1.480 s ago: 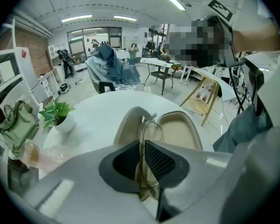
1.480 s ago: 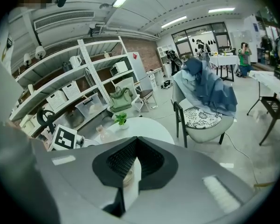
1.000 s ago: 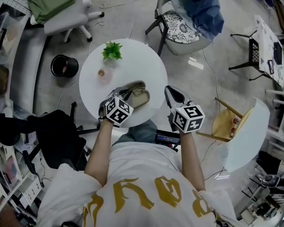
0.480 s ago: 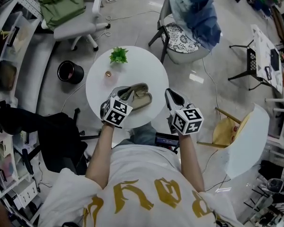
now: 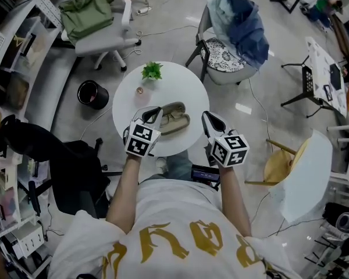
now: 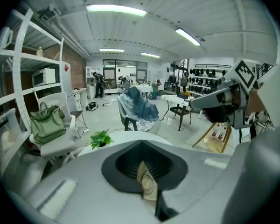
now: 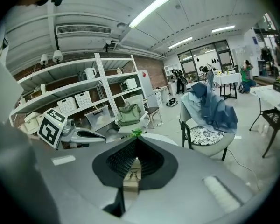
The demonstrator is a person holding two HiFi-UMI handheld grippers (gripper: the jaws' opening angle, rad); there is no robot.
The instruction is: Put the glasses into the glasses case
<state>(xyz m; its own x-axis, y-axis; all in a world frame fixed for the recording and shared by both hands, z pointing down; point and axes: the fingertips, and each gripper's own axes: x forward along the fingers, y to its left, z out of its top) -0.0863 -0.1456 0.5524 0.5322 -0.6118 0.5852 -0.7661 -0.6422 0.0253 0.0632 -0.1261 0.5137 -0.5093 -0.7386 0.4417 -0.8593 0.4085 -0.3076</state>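
Glasses (image 7: 132, 174): a thin wire frame. I see it through the slit of my right claw (image 5: 207, 118), lying on the pale lining of the case (image 5: 175, 118). I can't tell whether it is fully seated, and in the head view it is too small to pick out.
Case: an olive-beige clamshell lying open on the round white table (image 5: 180, 86), nearer my left claw (image 5: 153, 114) than my right.
Left claw: tips clenched together, grasping nothing. It hangs at the near left end of the case, and I cannot tell if it touches.
Right claw: also clenched and empty, out past the table's right edge, apart from the case.
How the glasses handle: I judge them very light, springy in the arms and easily bent. The lenses are slick and scratch easily, so a hard squeeze is out.
Where to hold: by the bridge, or at a hinge corner where the frame is stiffest. I would use a gentle pinch across the wire, never on a lens.
How the case handles: it looks light with a soft skin, and it is likely to skate on the smooth tabletop. One claw should pin its rim while the other works.
Stage: I judge the frame is already on the lining, with seating it and closing the lid left to do.
Risk: an arm sticking up could get caught under the lid.
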